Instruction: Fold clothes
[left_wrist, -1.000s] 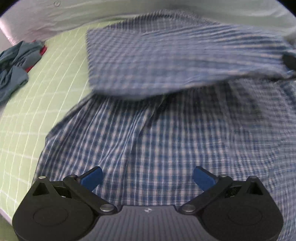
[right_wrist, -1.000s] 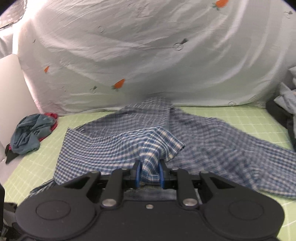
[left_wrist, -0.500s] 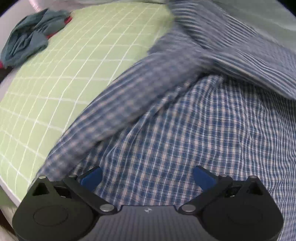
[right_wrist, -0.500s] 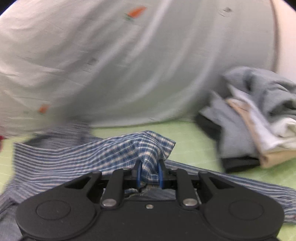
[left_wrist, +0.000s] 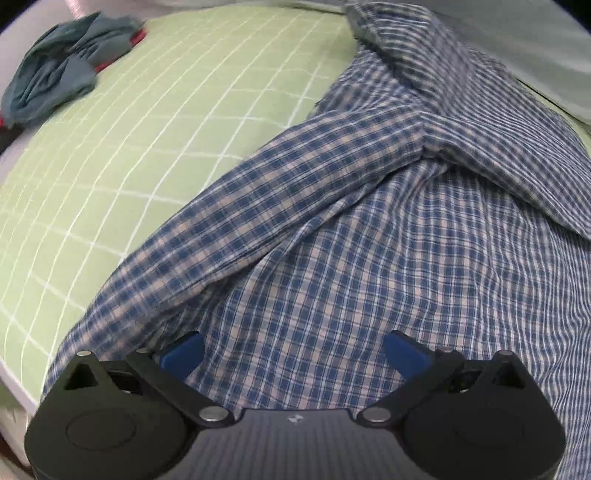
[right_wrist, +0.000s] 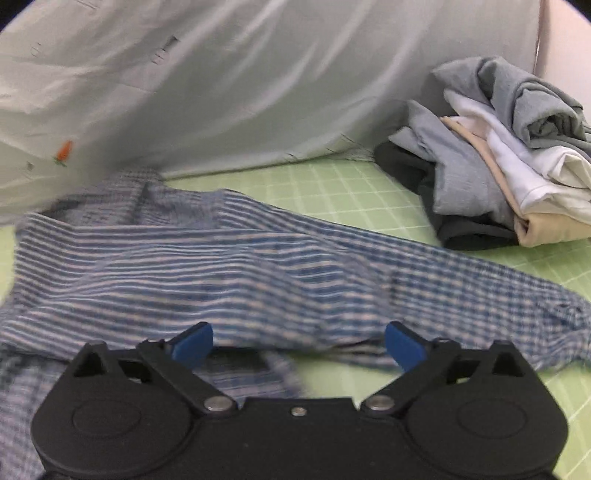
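A blue and white checked shirt (left_wrist: 369, 258) lies spread on the green grid mat (left_wrist: 147, 129), with one sleeve folded across its body. My left gripper (left_wrist: 293, 350) is open and empty, just above the shirt's lower part. In the right wrist view the same shirt (right_wrist: 221, 266) lies rumpled across the mat (right_wrist: 332, 192). My right gripper (right_wrist: 299, 341) is open and empty, low over the shirt's near edge.
A crumpled teal garment (left_wrist: 59, 85) lies at the mat's far left corner. A pile of grey, white and beige clothes (right_wrist: 509, 155) sits at the far right. A white sheet with small carrot prints (right_wrist: 221, 92) hangs behind the mat.
My right gripper, shut on a fold of the shirt, swung right and has opened, dropping the fabric. The sleeve now lies across the shirt. My left gripper stayed open.
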